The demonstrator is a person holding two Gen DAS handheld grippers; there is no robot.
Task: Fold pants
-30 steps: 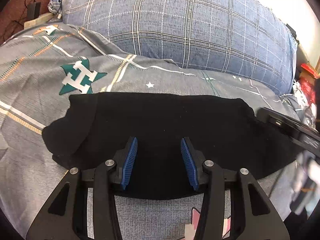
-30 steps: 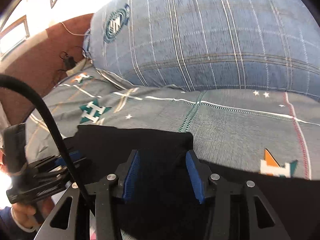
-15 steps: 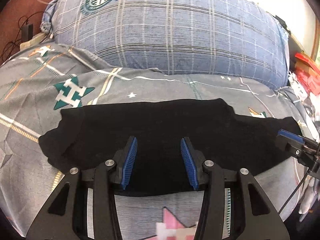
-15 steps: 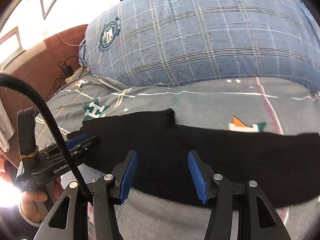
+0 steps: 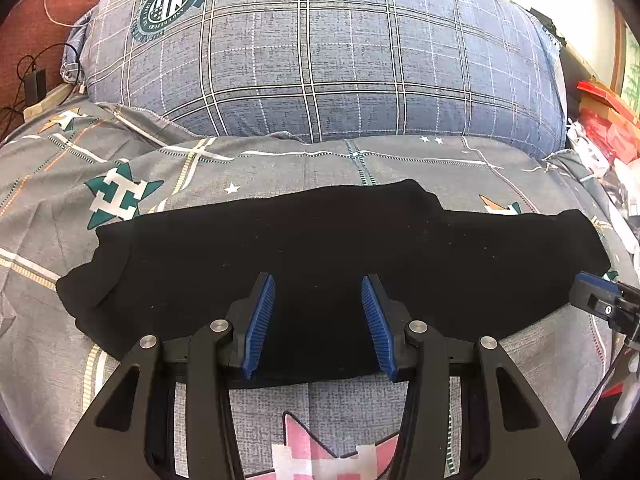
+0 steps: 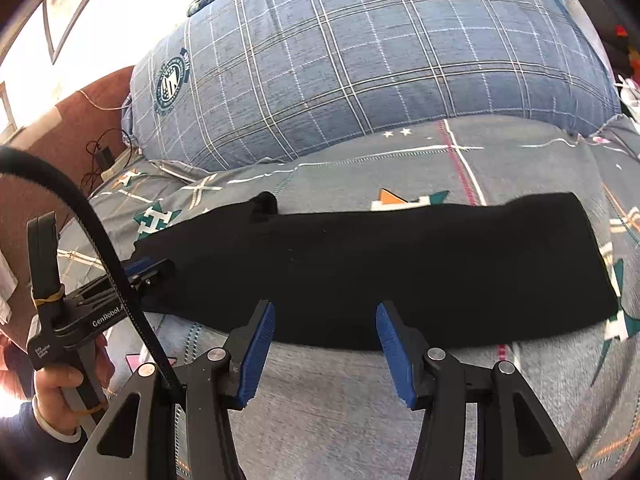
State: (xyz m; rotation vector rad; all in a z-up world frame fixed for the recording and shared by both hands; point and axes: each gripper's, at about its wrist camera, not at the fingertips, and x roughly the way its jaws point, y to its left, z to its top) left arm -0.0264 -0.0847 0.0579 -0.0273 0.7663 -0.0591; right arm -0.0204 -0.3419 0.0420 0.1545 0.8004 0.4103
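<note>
The black pants lie flat as a long strip across the grey patterned bedspread; they also show in the right wrist view. My left gripper is open and empty, its blue pads above the near edge of the pants. My right gripper is open and empty, hovering just in front of the pants' near edge. The left gripper's tip shows in the right wrist view over the pants' left end. The right gripper's tip shows at the pants' right end.
A big blue plaid pillow stands behind the pants. A brown headboard with cables is at the far left. Red and white clutter lies off the bed's right side.
Both grippers have pulled back and up from the pants, open throughout. The pants now lie spread as a long strip with their full length in view.
</note>
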